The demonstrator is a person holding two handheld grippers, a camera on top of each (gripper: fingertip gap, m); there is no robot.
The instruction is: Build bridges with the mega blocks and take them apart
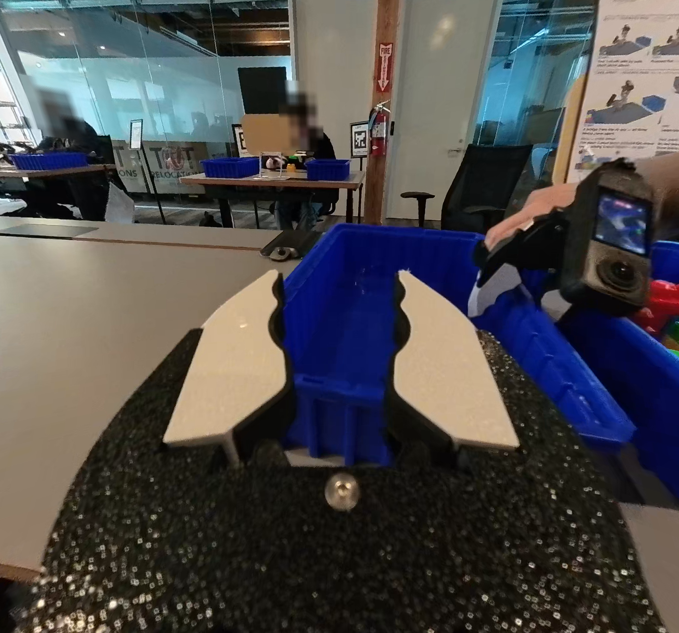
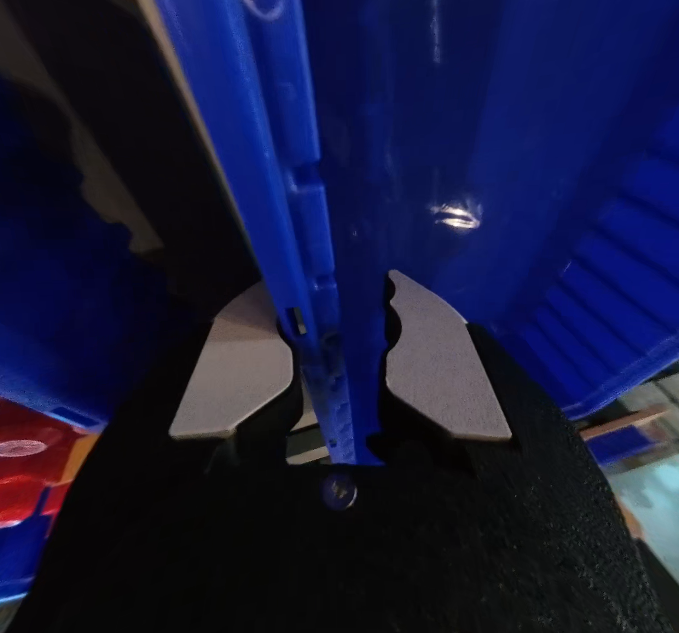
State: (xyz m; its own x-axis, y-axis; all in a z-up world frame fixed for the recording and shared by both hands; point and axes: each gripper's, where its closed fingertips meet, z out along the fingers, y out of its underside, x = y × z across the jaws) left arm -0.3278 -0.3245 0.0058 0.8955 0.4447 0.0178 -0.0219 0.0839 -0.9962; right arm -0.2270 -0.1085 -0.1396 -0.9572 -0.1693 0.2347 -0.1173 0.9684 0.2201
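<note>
An empty blue bin (image 1: 551, 354) stands on the grey table. My left gripper (image 1: 338, 277) is open, with the bin's near left corner between its jaws: the left finger is outside the wall, the right finger over the inside. My right gripper (image 1: 485, 284), held by a hand, sits on the bin's right wall. In the right wrist view it (image 2: 327, 277) is open and straddles that wall's rim (image 2: 257, 100). The left finger touches the rim; the right is inside, slightly apart from it. Red and green mega blocks (image 1: 661, 303) lie in a second blue bin (image 1: 665, 251) to the right. A red block (image 2: 25, 468) shows at lower left.
The grey table (image 1: 110, 321) spreads to the left. A black clamp-like object (image 1: 286, 247) lies at its back edge. A picture sheet (image 1: 643, 64) hangs at the right. Beyond are an office chair (image 1: 488, 181), a wooden post and other tables with blue bins and people. The grippers' ends are close to 30 cm from one another.
</note>
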